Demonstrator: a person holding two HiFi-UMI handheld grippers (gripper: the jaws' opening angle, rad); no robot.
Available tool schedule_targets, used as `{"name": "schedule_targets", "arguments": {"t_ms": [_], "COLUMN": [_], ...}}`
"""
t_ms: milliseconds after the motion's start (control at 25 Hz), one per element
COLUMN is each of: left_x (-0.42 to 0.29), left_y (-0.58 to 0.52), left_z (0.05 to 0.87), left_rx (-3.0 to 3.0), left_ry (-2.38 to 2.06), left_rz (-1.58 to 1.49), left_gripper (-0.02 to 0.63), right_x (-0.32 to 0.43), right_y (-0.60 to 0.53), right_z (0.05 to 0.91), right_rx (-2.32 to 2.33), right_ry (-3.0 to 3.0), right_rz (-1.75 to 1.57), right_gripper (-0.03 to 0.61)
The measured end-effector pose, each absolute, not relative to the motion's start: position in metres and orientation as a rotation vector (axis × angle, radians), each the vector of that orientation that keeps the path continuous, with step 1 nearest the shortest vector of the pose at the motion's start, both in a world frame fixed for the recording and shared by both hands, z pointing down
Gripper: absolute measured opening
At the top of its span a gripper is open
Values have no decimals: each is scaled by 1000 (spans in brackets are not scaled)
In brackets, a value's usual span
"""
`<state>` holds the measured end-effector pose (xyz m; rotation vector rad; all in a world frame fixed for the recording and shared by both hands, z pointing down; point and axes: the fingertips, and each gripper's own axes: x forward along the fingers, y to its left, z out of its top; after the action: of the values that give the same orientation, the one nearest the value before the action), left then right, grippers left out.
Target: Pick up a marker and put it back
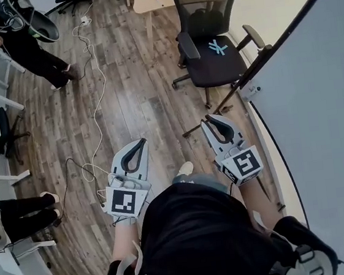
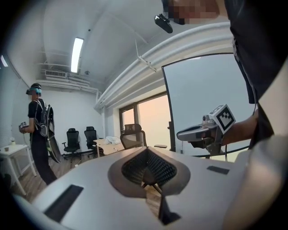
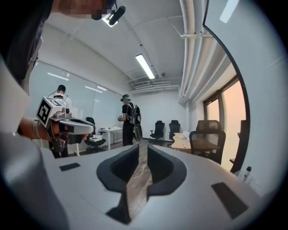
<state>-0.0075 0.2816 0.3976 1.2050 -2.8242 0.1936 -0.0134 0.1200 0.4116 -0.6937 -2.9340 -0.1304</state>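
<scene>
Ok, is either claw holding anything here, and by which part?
Nothing is held. The left claw is shut and empty; the right claw stands slightly open with only floor showing through it.
</scene>
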Motion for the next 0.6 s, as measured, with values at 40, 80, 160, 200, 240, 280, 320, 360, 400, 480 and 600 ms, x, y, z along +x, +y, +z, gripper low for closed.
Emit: {"name": "schedule_targets", "arguments": {"t_ms": [40, 80, 160, 200, 240, 280, 320, 360, 400, 480, 600], "left_x": [-19, -31, -52, -61, -69, -76, -83, -90, -95, -102, -109], "left_y": [272, 262, 240, 228, 216, 202, 188, 174, 159, 135, 103], "left_z": [397, 396, 396, 396, 398, 399, 401, 403, 404, 404, 403], "left_rx": [1232, 1260, 1321, 1351, 1381, 1411, 1442, 1472, 1503, 1570, 1663], "left_ry": [-2810, -2796, -2766, -2750, -2731, -2712, -2691, -2670, -2648, -2603, -2534], "left_rz": [203, 212, 227, 231, 233, 235, 238, 240, 240, 241, 250], "left_gripper": [8, 8, 8, 8, 8, 8, 8, 8, 8, 8, 8], "right_x": [-23, -32, -46, -51, -55, -59, -62, -65, -67, -67, -61], "right_y": [107, 94, 66, 52, 38, 23, 8, -8, -22, -47, -76], "right_z": [411, 411, 411, 413, 415, 417, 418, 421, 423, 428, 436], "right_rx": [-653, -613, -529, -488, -446, -404, -362, -318, -274, -184, -63], "right_ry": [-2943, -2952, -2965, -2968, -2969, -2971, -2972, -2972, -2970, -2963, -2938], "right_rz": [-125, -118, -105, -100, -95, -91, -86, -77, -65, -41, -20], "right_gripper": [63, 63, 63, 63, 63, 63, 63, 63, 63, 63, 63]}}
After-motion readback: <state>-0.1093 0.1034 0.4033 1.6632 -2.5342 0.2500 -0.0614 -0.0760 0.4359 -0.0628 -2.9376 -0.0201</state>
